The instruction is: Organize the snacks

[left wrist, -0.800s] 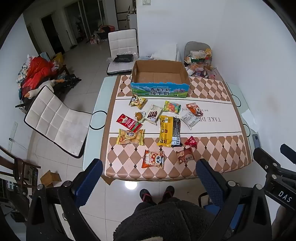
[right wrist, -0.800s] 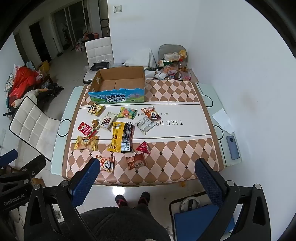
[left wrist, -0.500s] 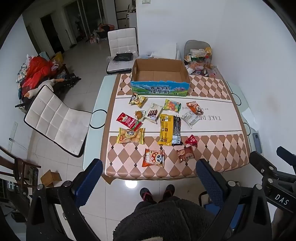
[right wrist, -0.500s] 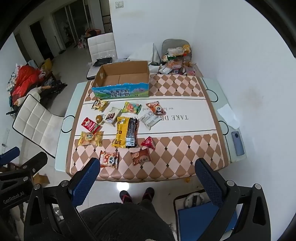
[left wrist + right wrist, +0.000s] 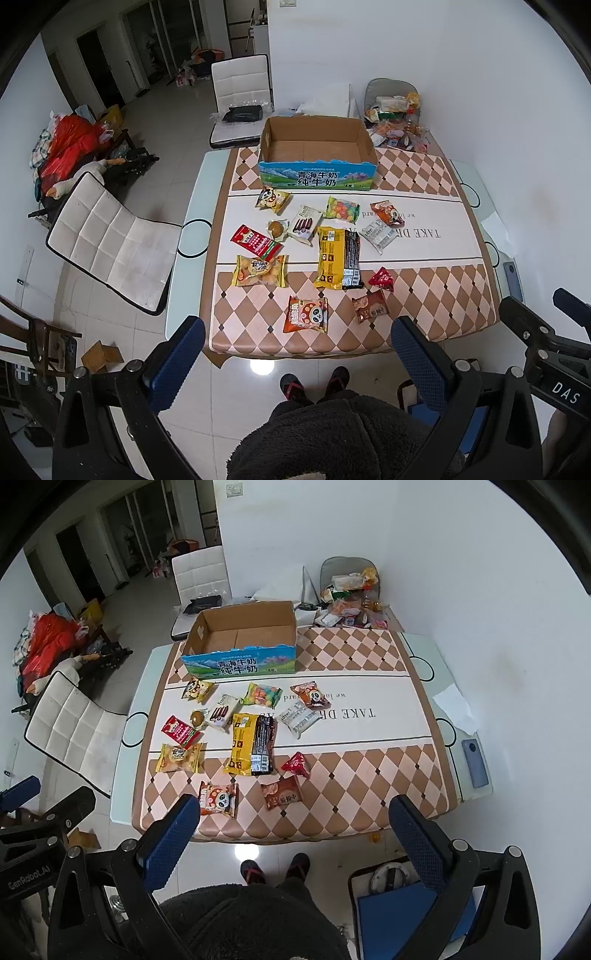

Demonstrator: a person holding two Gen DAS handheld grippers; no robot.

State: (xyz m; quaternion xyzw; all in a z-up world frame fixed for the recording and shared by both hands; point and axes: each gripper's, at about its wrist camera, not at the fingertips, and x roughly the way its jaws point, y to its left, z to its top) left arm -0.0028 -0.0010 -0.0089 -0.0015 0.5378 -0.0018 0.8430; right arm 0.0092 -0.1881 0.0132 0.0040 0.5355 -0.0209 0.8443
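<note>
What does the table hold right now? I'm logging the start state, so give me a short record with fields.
container: open cardboard box, nothing seen inside, at the table's far side
snacks: about a dozen packets loose on the tablecloth, none in the box
largest item: yellow-and-black pack, mid-table
nearest items: panda packet and brown packet
left claw: open, holding nothing
right claw: open, holding nothing

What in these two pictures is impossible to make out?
- Pile at the table's far corner, both views: too small and jumbled to tell items apart.
- Small print on the snack packets, such as the yellow and black packet: too small to read.
- Blue case on the floor, right wrist view: partly covered by the right gripper.
- The person: only a dark fleece garment and shoes show; the rest is cut off.
</note>
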